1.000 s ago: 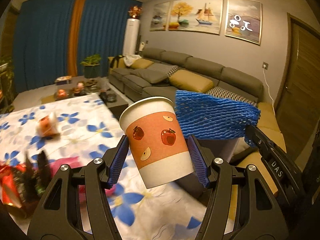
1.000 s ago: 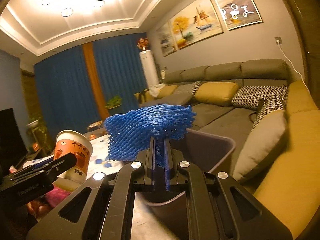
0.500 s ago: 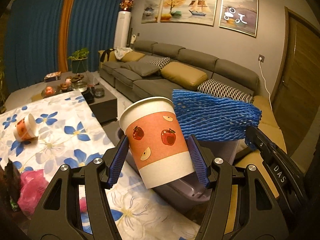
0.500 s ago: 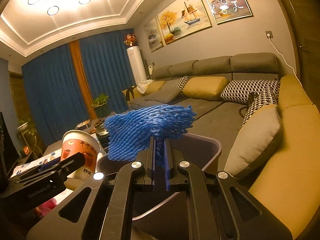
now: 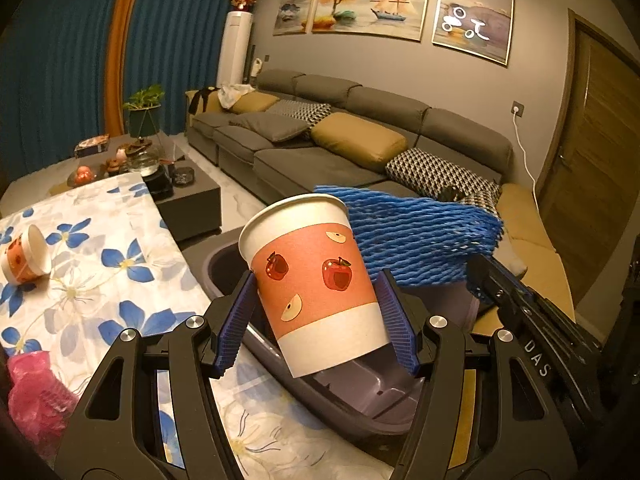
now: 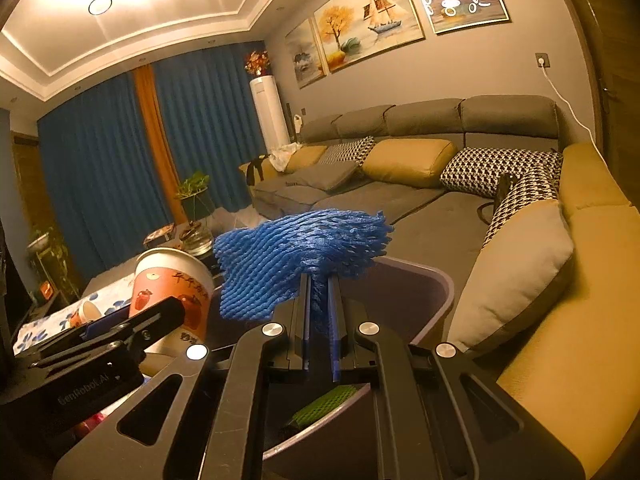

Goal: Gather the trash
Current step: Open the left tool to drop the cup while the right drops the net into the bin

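Note:
My left gripper [image 5: 316,308] is shut on a paper cup [image 5: 316,280] printed with red apples, holding it tilted above the grey-purple trash bin [image 5: 360,404]. In the left wrist view the right gripper comes in from the right, carrying the blue foam net [image 5: 420,240] just behind the cup. My right gripper [image 6: 319,316] is shut on that blue foam net [image 6: 296,252], which fans out over the bin [image 6: 416,292]. A green foam net [image 6: 324,400] lies inside the bin. The cup [image 6: 172,284] and the left gripper show at the left of the right wrist view.
A table with a blue-flower cloth [image 5: 100,280] stands left of the bin, with a second paper cup [image 5: 24,256] lying on its side and a pink bag [image 5: 36,396]. A grey sofa [image 5: 360,140] with cushions runs behind. A dark coffee table [image 5: 188,196] stands beyond.
Both grippers have moved from over the table to above the bin, carrying the cup and the blue net. The bin's opening now lies right under them.

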